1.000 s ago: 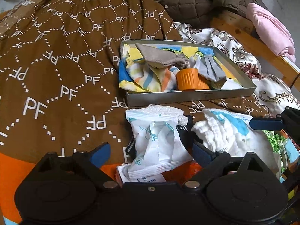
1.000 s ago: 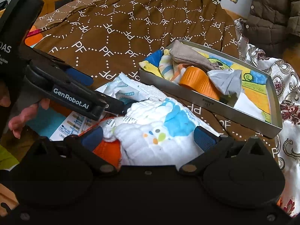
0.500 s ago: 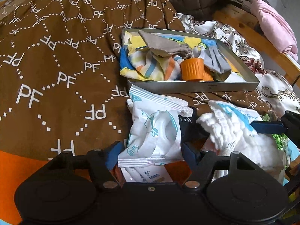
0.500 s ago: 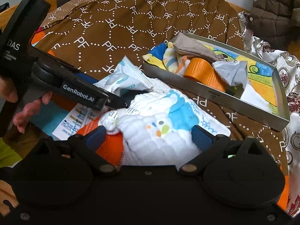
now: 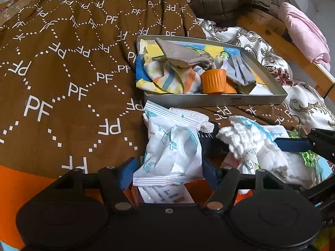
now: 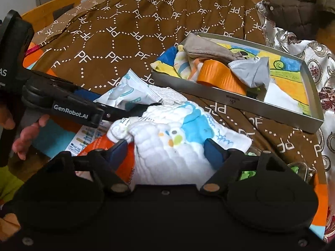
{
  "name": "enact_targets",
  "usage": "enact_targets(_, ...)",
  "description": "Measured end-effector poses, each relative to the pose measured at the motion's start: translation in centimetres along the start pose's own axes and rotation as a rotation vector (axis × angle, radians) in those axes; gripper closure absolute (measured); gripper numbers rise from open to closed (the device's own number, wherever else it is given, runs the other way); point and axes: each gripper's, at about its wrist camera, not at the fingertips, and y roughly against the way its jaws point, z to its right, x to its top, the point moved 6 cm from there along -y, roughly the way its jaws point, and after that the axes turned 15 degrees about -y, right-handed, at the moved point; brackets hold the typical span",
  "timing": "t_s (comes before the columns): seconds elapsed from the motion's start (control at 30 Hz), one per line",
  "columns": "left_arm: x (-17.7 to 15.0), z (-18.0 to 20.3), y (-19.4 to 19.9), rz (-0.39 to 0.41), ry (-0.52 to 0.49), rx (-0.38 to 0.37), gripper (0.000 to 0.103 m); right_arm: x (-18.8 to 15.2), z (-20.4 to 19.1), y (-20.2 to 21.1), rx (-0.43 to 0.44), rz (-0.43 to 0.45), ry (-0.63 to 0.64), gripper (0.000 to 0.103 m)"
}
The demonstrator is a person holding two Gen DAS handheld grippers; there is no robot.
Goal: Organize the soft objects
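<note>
A white packet (image 5: 171,146) is lying on the brown blanket (image 5: 62,73), just in front of the metal tray (image 5: 213,100), and the left gripper (image 5: 167,171) is closing its fingers on it. Beside it, the right gripper (image 6: 167,148) is squeezing a white cloth (image 6: 178,133). The tray is holding an orange cup (image 5: 213,81) and folded fabrics.
</note>
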Motion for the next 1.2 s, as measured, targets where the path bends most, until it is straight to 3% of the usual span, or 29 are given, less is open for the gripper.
enact_targets(0.13,-0.1,0.2,0.5,0.001,-0.004,-0.001,0.034,0.1,-0.1,0.3,-0.012,-0.003,0.002,0.045)
enact_targets(0.23,-0.2,0.5,0.9,0.001,-0.02,-0.003,0.034,0.1,0.0,0.7,-0.022,-0.006,-0.001,0.062)
enact_targets(0.3,-0.3,0.8,1.2,0.004,-0.029,-0.01,0.035,0.1,-0.1,0.9,-0.025,-0.013,-0.008,0.084)
enact_targets(0.4,-0.3,1.2,1.8,0.013,-0.045,-0.015,0.035,0.1,-0.4,1.5,-0.039,-0.007,0.004,0.093)
enact_targets(0.67,0.3,1.6,3.3,0.042,-0.06,-0.024,0.036,1.2,-1.5,3.5,-0.059,0.037,0.036,0.096)
enact_targets(1.07,-1.1,1.9,2.4,-0.032,-0.128,-0.029,0.043,2.3,-0.7,5.1,-0.048,0.04,-0.002,0.096)
enact_targets(1.2,-1.3,1.8,2.3,-0.04,-0.14,-0.037,0.051,2.3,-0.5,5.1,-0.045,0.039,-0.002,0.096)
